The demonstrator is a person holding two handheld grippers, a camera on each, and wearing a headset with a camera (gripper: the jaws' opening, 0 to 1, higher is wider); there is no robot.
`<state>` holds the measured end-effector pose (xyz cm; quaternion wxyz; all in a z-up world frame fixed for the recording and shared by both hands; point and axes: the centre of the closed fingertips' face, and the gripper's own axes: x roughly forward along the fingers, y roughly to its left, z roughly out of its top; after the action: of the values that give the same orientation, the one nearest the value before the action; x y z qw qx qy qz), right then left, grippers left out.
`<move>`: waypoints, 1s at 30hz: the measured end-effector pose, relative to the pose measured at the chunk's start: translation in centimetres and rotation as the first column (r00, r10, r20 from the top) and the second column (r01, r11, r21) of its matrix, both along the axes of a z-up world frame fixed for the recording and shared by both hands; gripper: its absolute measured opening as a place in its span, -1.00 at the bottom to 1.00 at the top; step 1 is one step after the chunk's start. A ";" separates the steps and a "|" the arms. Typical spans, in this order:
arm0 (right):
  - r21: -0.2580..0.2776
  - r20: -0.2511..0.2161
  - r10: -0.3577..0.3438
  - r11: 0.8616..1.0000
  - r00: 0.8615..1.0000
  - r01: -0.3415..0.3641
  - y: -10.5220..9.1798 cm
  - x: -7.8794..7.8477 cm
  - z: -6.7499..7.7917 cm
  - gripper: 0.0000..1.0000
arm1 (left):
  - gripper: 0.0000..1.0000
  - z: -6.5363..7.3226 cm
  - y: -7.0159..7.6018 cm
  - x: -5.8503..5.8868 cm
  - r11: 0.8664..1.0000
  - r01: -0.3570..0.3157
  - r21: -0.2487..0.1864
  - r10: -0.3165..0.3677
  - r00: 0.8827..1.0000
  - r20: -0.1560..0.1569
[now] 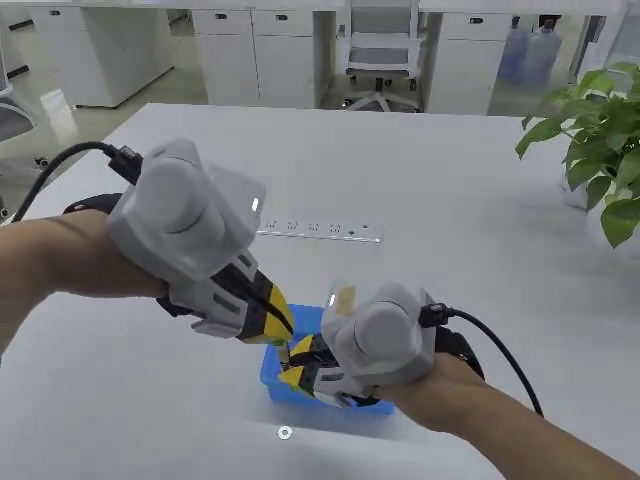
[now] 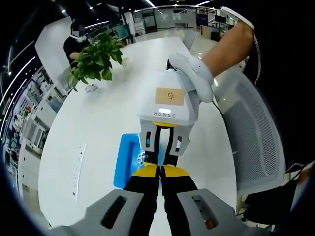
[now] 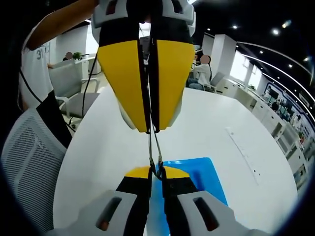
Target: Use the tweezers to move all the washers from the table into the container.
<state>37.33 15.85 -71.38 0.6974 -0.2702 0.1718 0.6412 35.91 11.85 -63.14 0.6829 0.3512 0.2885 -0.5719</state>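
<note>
Left tool (image 1: 283,322) and right tool (image 1: 293,370) are meeting tip to tip over the blue container (image 1: 268,376), which is sitting on the near part of the white bench (image 1: 450,190).

In the right gripper view, the left tool is coming in from the top with its yellow jaws drawn narrow and clamping the upper part of the tweezers (image 3: 153,147). The two thin legs are running down out of those jaws and converging right at the right tool's yellow tips. The right tool's jaws are also narrow and look pinched on the tweezers' points.

In the left gripper view, the left tool's own yellow tips are touching each other. A small pale cluster is sitting in the container beside them, too small to tell what it is.

One washer (image 1: 285,432) is lying flat on the bench, just off the container's near edge and apart from both tools.

A power strip (image 1: 320,229) is lying on the bench beyond the container. A potted plant (image 1: 600,140) is standing at the right edge, and an office chair (image 1: 380,55) is standing past the far end.
</note>
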 end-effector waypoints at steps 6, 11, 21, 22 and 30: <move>0.001 0.010 -0.012 1.000 1.000 0.012 -0.3 1.5 -0.1 -0.82 | -0.90 -0.2 -0.5 1.4 1.000 0.007 -0.007 -0.007 1.000 0.017; -0.001 0.004 -0.012 1.000 1.000 0.012 -0.6 2.6 -1.0 -0.82 | -0.90 -1.0 -0.7 2.5 1.000 0.002 -0.007 -0.002 1.000 0.022; -0.024 -0.013 0.001 1.000 1.000 -0.001 -0.8 4.3 -2.6 -0.82 | -0.90 -2.6 -0.9 4.3 1.000 -0.011 -0.005 0.011 0.999 0.032; -0.027 -0.017 0.001 1.000 1.000 -0.001 -0.9 4.4 -2.7 -0.82 | -0.90 -2.7 -0.9 4.4 1.000 -0.011 -0.004 0.011 0.999 0.032; -0.039 -0.032 -0.001 0.999 0.999 0.000 -0.6 5.2 -3.7 -0.81 | -0.90 -3.7 -0.7 5.3 1.000 -0.017 0.008 0.017 1.000 0.025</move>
<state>42.49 15.25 -75.09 0.6893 -0.2735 0.1953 0.6418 41.23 11.16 -66.84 0.6899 0.3587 0.2855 -0.5603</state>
